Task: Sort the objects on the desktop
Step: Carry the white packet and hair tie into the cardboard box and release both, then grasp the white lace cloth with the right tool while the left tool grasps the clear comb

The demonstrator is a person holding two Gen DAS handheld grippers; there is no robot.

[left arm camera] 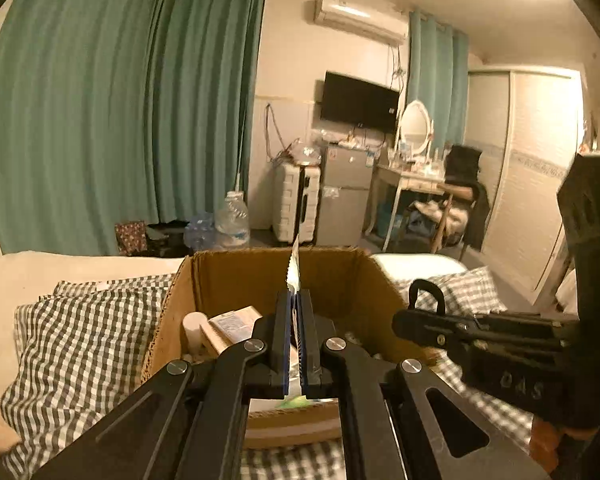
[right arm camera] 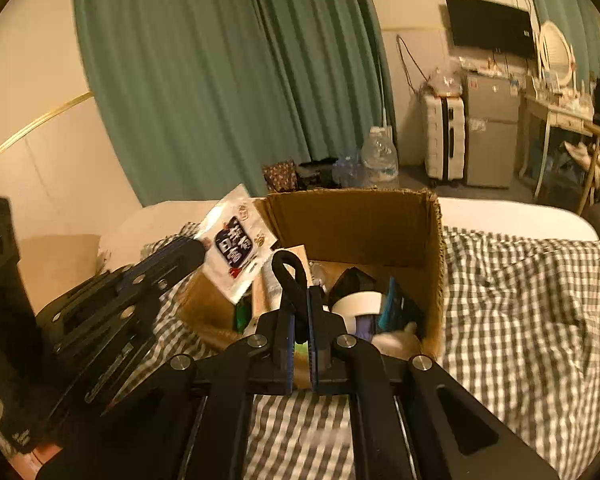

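over the checked bedspread (right arm camera: pixel 520 300), the left claw (left arm camera: pixel 296 300) is clamped on a white snack packet (right arm camera: pixel 238 246), held edge-up above the cardboard box (left arm camera: pixel 236 276). the right claw (right arm camera: pixel 300 300) is pinched on a black looped strap (right arm camera: pixel 288 276) at the box's near rim. inside the box lie a tape roll (right arm camera: pixel 360 304) and small cartons (left arm camera: pixel 230 326). beyond hang green curtains (left arm camera: pixel 120 100).
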